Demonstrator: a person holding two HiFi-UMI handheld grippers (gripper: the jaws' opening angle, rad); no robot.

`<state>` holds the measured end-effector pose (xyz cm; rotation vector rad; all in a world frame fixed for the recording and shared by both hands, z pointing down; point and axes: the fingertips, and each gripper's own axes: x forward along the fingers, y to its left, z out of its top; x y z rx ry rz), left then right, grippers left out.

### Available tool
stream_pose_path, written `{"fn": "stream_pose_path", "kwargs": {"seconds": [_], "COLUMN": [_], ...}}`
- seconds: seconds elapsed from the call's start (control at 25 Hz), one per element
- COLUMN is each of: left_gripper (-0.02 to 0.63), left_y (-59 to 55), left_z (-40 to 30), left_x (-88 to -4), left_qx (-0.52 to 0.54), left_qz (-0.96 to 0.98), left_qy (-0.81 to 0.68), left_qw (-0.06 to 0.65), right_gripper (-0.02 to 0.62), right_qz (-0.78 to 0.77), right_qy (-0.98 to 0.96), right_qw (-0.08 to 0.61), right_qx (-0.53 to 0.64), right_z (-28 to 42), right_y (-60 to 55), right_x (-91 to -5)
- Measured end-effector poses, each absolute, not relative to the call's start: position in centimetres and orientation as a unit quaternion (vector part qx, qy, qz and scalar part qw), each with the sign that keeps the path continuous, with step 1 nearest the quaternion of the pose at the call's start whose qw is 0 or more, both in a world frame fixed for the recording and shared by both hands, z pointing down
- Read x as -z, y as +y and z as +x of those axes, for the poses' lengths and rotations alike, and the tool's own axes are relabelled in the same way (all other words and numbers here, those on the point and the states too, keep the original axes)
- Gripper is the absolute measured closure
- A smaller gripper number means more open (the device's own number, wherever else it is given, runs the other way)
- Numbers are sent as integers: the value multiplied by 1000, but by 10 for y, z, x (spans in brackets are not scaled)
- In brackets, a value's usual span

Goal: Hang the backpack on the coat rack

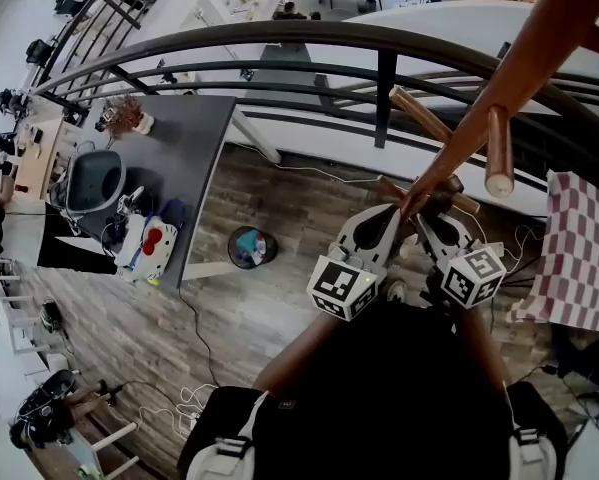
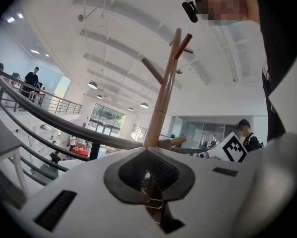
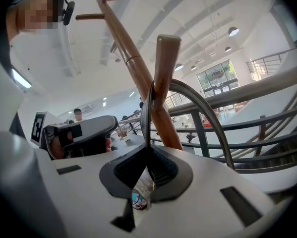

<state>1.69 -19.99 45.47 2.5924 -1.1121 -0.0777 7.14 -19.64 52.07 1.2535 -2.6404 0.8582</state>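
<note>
Care at release matters: seat the thin black carry loop [image 3: 148, 110] low on the upturned wooden peg [image 3: 166, 63] of the brown wooden coat rack [image 3: 130, 63] before easing either grip. Right gripper [image 3: 147, 175] is pinched on that loop, which rises from its fingers to the peg. Left gripper [image 2: 150, 182] clamps a dark ringed strap [image 2: 155, 202], and the black fabric backpack [image 1: 409, 358] appears to hang just below both.

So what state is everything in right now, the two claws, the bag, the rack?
Left claw: shut on a brown strap piece.
Right claw: shut on the black loop.
Black loop: seems hooked round a peg.
Backpack: held up, hanging below the claws.
Coat rack: standing upright.
</note>
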Motion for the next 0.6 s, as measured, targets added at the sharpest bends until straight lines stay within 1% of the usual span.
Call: {"fn": "stream_pose_path", "kwargs": {"seconds": [0.36,0.6], "left_gripper": [597,598], "left_y": [-198,-196], "left_z": [19,22], "left_x": [-458,-459], "left_qx": [28,21], "left_qz": [908,909], "left_qy": [-387,-387], "left_qw": [157,155], "right_gripper": [569,569], "right_qz": [414,420], "right_qy": [-863,-861], "right_qw": [66,65], "right_qx": [-282,-280], "right_z": [72,73], "right_y": [-192,-195], "right_x": [-540,-545]}}
